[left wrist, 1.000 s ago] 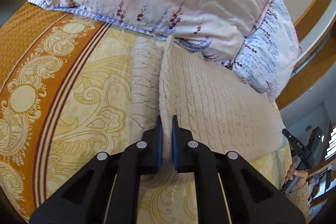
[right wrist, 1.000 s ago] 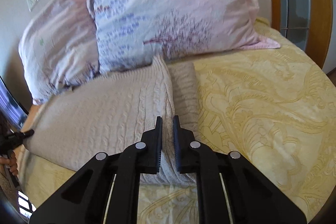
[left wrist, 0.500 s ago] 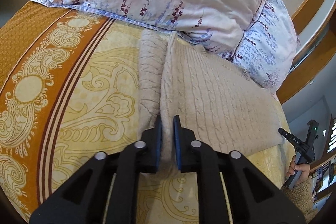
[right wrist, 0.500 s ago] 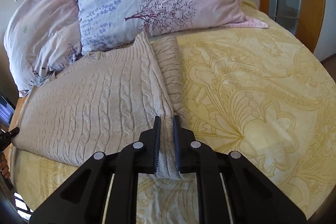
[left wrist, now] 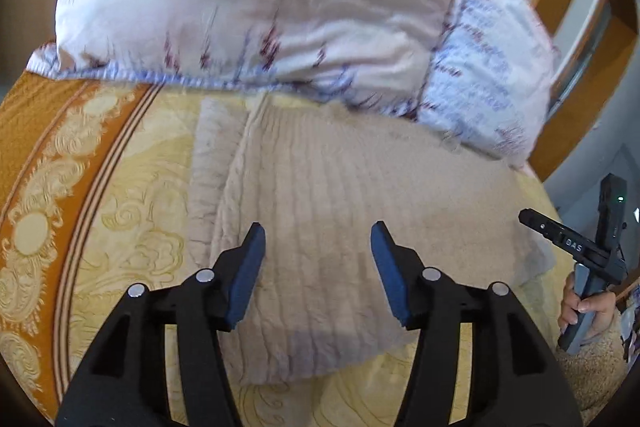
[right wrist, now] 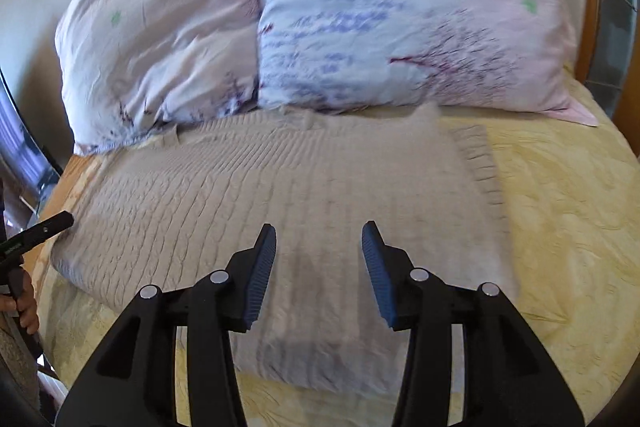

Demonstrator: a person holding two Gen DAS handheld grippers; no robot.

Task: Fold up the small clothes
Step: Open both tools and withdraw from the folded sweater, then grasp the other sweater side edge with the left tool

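Both the left claw (left wrist: 318,235) and the right claw (right wrist: 319,235) were opening, blue ribbed pads apart and gripping nothing, above the beige cable-knit sweater (left wrist: 352,219), which lay folded flat on the yellow paisley bed (right wrist: 560,227) beneath floral pillows (right wrist: 400,7).

- Left gripper (left wrist: 318,269): two black angular plastic arms with triangular cut-outs, low in the frame, each carrying two round silver screw heads.
- Its fingers (left wrist: 248,275) end in flat blue pads.
- Right gripper (right wrist: 319,271): the same black frame, silver screws and ribbed blue pads.
- At the right edge of the left wrist view, the other gripper shows white lettering "DAS", a small green light and a grey handle.
- A fuzzy beige sleeve (left wrist: 588,367) covers the wrist there.
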